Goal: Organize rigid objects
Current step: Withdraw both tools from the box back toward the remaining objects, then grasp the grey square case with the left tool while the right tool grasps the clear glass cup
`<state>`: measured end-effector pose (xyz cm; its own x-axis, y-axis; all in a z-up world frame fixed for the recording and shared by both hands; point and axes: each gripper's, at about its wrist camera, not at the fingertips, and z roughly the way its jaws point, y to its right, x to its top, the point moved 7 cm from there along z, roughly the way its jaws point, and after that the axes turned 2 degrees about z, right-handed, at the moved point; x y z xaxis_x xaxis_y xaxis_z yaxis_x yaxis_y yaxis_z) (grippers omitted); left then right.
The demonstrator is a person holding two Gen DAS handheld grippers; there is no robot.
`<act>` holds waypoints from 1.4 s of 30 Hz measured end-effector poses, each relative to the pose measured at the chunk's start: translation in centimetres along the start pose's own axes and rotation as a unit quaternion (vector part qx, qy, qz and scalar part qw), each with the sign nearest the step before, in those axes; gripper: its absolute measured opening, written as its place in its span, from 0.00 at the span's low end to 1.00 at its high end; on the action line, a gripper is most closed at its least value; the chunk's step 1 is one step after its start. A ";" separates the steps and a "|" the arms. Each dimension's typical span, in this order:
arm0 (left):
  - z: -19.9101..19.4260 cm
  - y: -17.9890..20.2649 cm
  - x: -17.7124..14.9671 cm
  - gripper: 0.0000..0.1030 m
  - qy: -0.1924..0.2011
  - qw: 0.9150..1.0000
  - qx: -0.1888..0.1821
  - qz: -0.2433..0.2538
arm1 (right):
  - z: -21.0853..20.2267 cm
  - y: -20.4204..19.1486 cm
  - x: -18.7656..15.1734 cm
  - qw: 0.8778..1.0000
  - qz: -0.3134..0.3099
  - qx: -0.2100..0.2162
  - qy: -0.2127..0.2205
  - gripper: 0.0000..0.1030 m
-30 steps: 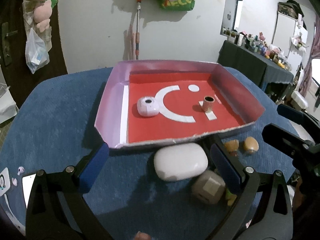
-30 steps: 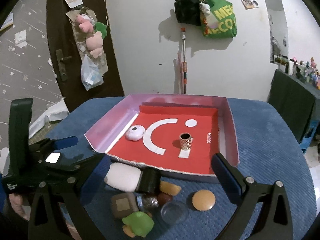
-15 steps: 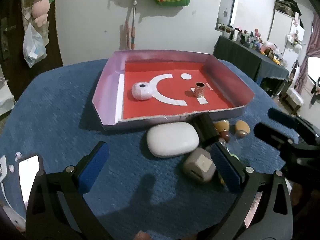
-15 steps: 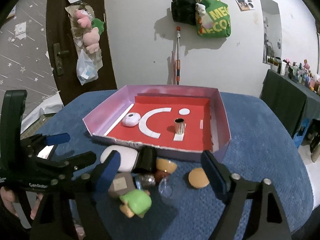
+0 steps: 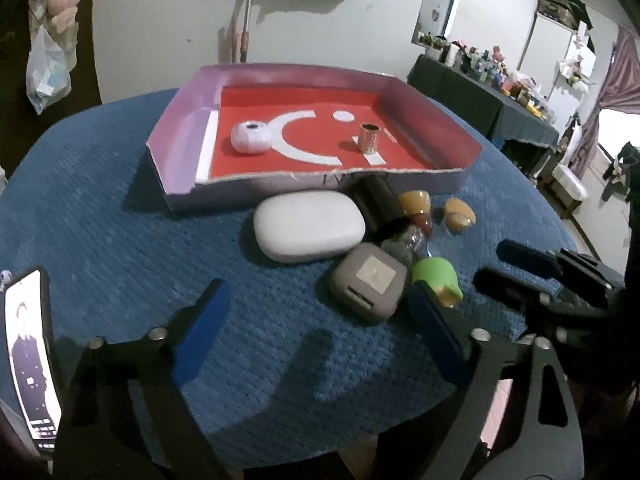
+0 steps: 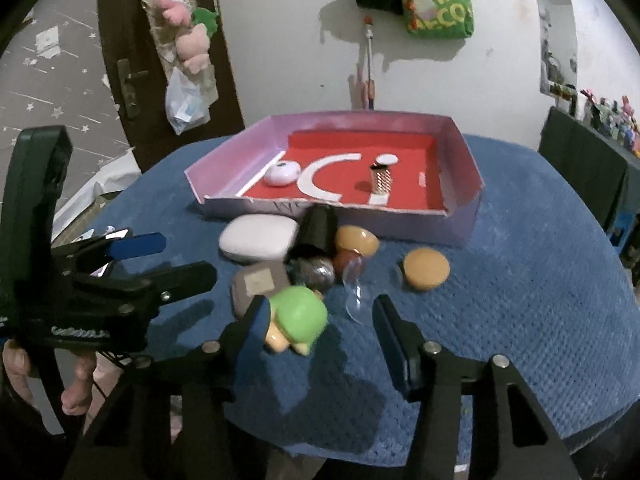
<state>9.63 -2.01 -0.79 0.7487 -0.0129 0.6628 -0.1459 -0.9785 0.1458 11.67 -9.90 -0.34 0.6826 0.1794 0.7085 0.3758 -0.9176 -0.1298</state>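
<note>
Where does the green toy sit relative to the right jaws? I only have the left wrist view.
Observer: Between them. The right gripper has its jaws closing around the green toy, which sits close to the left pad; the other pad is still clear of it.
Operator: Is anything else near that toy?
Observer: Yes, a clear dome lies just to the toy's right, in front of the jaws.
</note>
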 end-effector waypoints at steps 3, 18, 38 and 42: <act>0.4 0.1 -0.3 0.73 -0.008 1.000 -0.008 -0.003 | 0.3 1.0 -0.1 1.000 0.017 -0.006 -0.004 0.49; 3.2 1.8 -1.3 0.71 -0.045 0.998 -0.028 0.038 | 3.8 3.3 -0.4 0.999 0.031 -0.020 -0.035 0.38; 4.4 2.9 -0.2 0.60 -0.035 0.995 -0.054 0.071 | 6.0 4.1 1.4 0.998 0.046 0.001 -0.040 0.41; 4.1 3.5 -0.4 0.51 -0.032 0.995 -0.056 0.082 | 5.8 4.2 1.3 0.998 0.051 0.005 -0.041 0.41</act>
<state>11.49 -6.25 -3.54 0.7481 -0.1871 0.6366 -0.3379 -0.9331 0.1228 17.80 -11.48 -4.02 0.7657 0.1144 0.6330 0.3086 -0.9287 -0.2054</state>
